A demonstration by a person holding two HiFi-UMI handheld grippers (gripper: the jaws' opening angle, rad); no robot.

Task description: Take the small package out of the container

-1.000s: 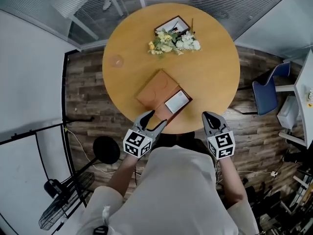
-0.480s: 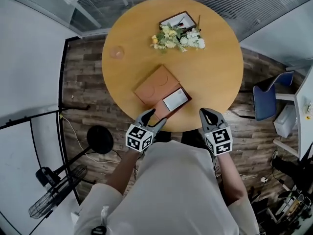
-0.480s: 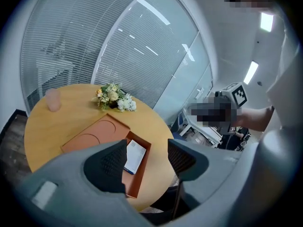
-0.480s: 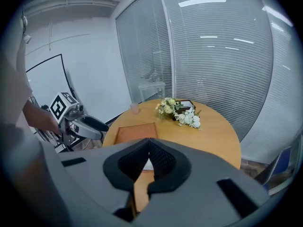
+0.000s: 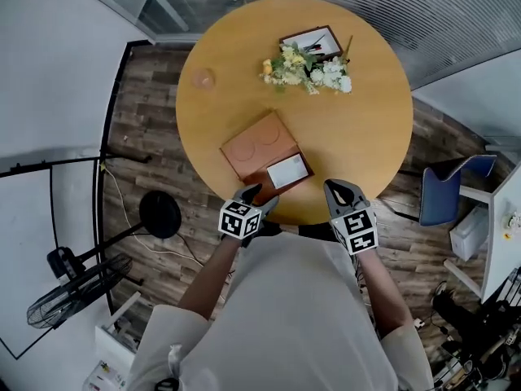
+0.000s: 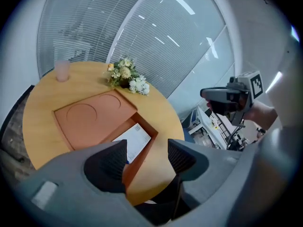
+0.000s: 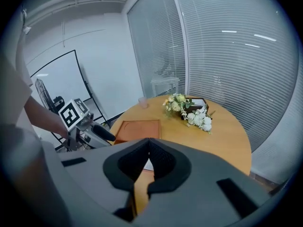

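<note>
Table (image 5: 366, 137): round, smooth wood.
Container (image 5: 254, 143): flat brown box, half open.
Small package (image 5: 288, 171): flat, white, maybe paper, inside the container.
Left tool (image 5: 259, 195): jaws apart, empty.
Right tool (image 5: 334, 187): jaws together, empty.

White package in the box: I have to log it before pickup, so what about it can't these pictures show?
- Print on the package: too small in head view, blurred in left gripper view.
- Its near corner: behind the left claw, left gripper view.
- Most of it: behind the shut right claw, right gripper view.
</note>
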